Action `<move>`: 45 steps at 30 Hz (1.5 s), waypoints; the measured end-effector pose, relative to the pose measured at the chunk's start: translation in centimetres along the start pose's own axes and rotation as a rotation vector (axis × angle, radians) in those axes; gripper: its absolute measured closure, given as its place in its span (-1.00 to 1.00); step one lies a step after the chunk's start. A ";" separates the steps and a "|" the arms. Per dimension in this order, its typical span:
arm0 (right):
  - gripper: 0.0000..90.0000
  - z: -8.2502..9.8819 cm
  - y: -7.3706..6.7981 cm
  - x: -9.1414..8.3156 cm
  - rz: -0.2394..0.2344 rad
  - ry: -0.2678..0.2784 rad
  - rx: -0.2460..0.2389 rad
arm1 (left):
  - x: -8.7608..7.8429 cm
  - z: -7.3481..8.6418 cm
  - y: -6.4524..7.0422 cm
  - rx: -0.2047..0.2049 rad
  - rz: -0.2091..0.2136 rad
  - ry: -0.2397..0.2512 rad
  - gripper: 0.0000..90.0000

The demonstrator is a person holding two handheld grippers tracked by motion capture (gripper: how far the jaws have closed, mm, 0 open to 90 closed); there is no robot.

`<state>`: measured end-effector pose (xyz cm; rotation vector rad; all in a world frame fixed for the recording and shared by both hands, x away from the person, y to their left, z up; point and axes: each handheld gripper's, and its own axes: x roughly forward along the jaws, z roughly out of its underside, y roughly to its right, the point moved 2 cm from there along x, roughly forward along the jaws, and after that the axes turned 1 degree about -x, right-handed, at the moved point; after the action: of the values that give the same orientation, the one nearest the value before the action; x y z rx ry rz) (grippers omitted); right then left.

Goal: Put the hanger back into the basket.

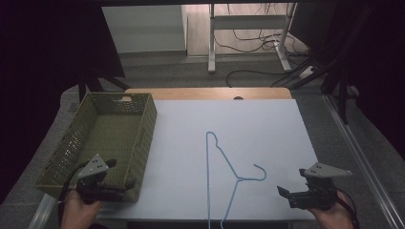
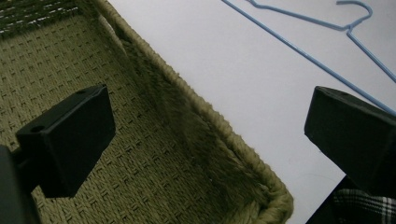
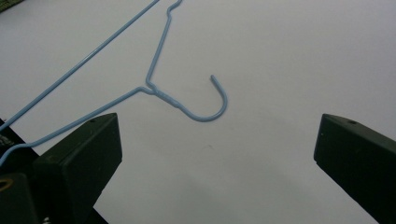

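Observation:
A light blue wire hanger (image 1: 224,164) lies flat on the white table top (image 1: 258,124), its hook (image 1: 260,172) pointing right. An olive woven basket (image 1: 102,138) with nothing in it stands at the left. My left gripper (image 1: 120,174) hovers over the basket's near right corner, open, with the basket rim (image 2: 219,126) between its jaws but untouched. My right gripper (image 1: 291,182) is low at the near right, open and pointing left at the hook (image 3: 212,109). The left gripper view (image 2: 210,140) and the right gripper view (image 3: 217,154) both show jaws spread wide with nothing held.
The white top ends at a wooden strip (image 1: 205,93) at the far side. Beyond it stand a desk frame (image 1: 248,24) and loose cables (image 1: 258,43) on the floor. A bit of plaid cloth (image 2: 364,207) shows at the table's near edge.

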<state>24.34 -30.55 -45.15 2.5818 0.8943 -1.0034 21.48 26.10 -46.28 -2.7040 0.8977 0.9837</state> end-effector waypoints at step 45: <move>-1.00 -1.8 -0.8 1.7 -0.023 -0.042 0.024 | 2.4 -4.0 5.9 0.145 0.170 -0.006 -1.00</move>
<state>25.74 -28.38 -44.93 2.5651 0.9088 -1.0770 21.71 18.87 -44.16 -2.5374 1.1652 0.9168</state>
